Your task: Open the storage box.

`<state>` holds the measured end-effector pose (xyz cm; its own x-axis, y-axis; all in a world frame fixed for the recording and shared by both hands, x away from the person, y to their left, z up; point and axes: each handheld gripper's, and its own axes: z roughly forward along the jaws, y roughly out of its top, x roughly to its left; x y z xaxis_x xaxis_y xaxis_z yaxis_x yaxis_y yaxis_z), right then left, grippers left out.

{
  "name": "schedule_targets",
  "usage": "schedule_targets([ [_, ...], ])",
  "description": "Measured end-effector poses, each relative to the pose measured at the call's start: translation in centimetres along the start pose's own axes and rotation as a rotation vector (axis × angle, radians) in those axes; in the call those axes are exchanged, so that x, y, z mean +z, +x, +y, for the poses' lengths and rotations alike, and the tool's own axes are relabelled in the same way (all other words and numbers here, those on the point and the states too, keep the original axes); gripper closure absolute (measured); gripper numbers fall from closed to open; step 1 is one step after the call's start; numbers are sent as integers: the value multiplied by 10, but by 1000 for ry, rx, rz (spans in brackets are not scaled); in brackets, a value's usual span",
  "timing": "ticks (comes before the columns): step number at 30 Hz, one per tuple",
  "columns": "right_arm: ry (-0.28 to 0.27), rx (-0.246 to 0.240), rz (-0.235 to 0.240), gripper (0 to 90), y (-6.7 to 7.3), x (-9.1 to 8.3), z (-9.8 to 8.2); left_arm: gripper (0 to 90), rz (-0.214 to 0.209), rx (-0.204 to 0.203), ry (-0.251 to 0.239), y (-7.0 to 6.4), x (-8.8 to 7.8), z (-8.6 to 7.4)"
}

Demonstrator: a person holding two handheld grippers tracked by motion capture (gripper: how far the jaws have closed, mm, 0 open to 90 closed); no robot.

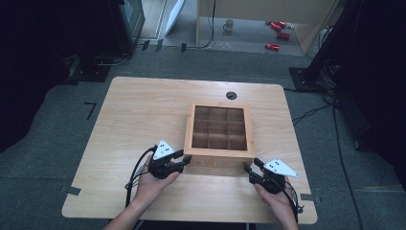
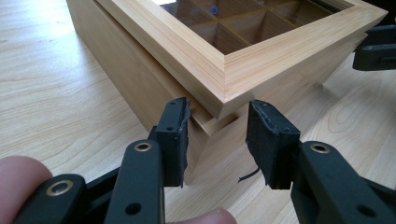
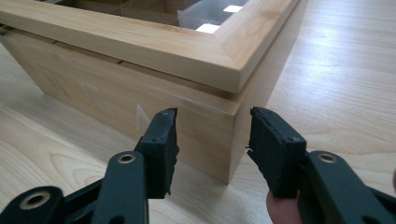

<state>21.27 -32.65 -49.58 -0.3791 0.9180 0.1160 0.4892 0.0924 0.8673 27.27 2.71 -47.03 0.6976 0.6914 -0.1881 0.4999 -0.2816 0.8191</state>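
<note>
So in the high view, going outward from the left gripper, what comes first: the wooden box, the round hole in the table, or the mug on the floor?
From the left gripper:
1. Wooden box, right at its jaws, on the near corner.
2. Round hole, past the box near the table's far edge.
3. Mug, on the floor beyond the table.

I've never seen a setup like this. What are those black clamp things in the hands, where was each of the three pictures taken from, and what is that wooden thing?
A person holds a hand-operated gripper in each hand; there is no robot arm. The high view looks down on a wooden table. On it stands a wooden box with a glass-topped lid over nine compartments. The other two pictures come from small cameras riding on the grippers, looking along their black jaws. The left gripper straddles one near corner of the box, its jaws closed in on that corner. The right gripper straddles the other near corner, jaws apart and not pressing.
</note>
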Motion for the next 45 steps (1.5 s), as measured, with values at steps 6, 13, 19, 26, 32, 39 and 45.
schedule_targets([
  [6,-35,28,-13,475,-4,-4,2,594,3,4,-11,-1,-3,4],
  [13,-78,36,-57,432,-7,-6,7,591,5,8,-26,-2,-7,11],
  [19,-118,34,-96,400,-8,-6,16,588,-1,5,-31,-2,-8,14],
  [26,-159,-136,-164,367,2,-7,24,582,-11,-14,-46,-2,-11,19],
  [32,-214,-205,-151,381,6,-6,26,566,-16,-26,-50,-1,-12,23],
  [39,-222,-303,-134,439,9,-4,32,524,-16,-21,-62,2,-18,25],
  [45,-200,-343,-123,437,11,-1,35,478,5,-19,-94,13,-38,23],
])
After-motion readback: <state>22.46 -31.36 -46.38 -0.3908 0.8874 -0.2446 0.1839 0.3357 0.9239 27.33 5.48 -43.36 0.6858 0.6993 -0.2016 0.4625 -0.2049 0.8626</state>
